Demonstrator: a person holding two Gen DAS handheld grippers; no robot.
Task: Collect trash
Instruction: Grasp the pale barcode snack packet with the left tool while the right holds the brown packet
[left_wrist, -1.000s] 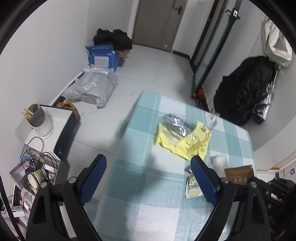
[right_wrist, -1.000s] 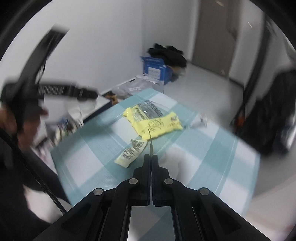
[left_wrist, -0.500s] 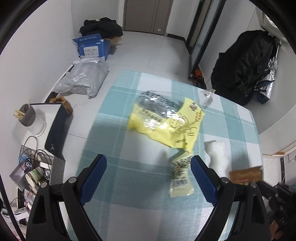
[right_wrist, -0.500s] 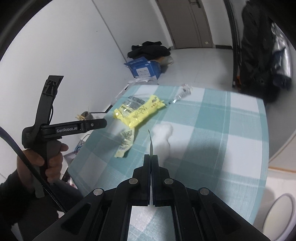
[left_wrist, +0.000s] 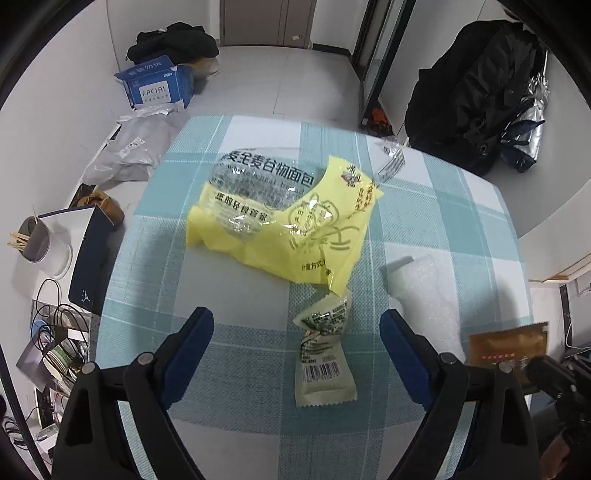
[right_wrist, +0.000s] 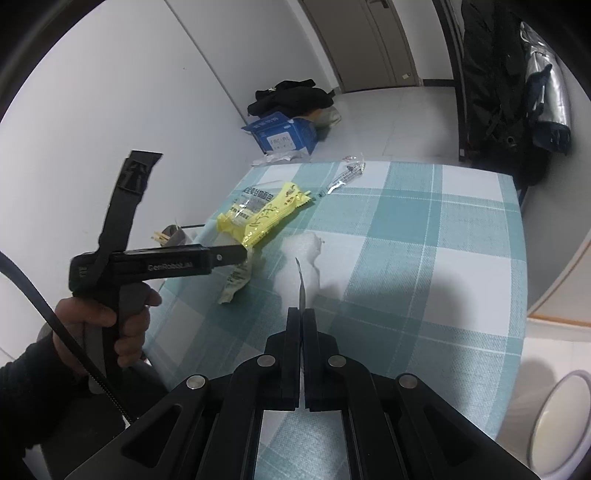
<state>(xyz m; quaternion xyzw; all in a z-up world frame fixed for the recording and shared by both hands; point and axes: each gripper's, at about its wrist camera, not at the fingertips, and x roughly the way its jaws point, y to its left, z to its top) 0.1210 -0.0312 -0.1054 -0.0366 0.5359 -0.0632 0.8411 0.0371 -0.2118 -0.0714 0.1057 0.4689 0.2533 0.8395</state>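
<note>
Hovering over the checked tablecloth (left_wrist: 236, 362), your left gripper (left_wrist: 295, 332) has its blue pads spread wide, and the small pale snack sachet (left_wrist: 325, 358) with the barcode lies flat between them, nearer the right pad, touched by neither. That sachet looks like the piece to take now. Its far end tucks just under the near corner of the yellow bread wrapper (left_wrist: 288, 221), so come down on the near half, around the barcode, or you may drag the wrapper along with it. Shift a little right to centre the sachet, lower until the pads almost meet the cloth, then close across its narrow width; a flat film packet will slip away if you pinch from too high.

Your right gripper (right_wrist: 301, 314) has its jaws pressed together on a thin flat wrapper (right_wrist: 300, 284), seen edge-on and sticking out beyond the tips. Keep that pinch firm and hold it well clear to the right while the left works.

Other trash waits on the table: a white foam sheet (left_wrist: 424, 284) right of the sachet, a brown packet (left_wrist: 506, 343) at the near right edge, and a clear crinkled wrapper (left_wrist: 391, 162) at the far side.
</note>
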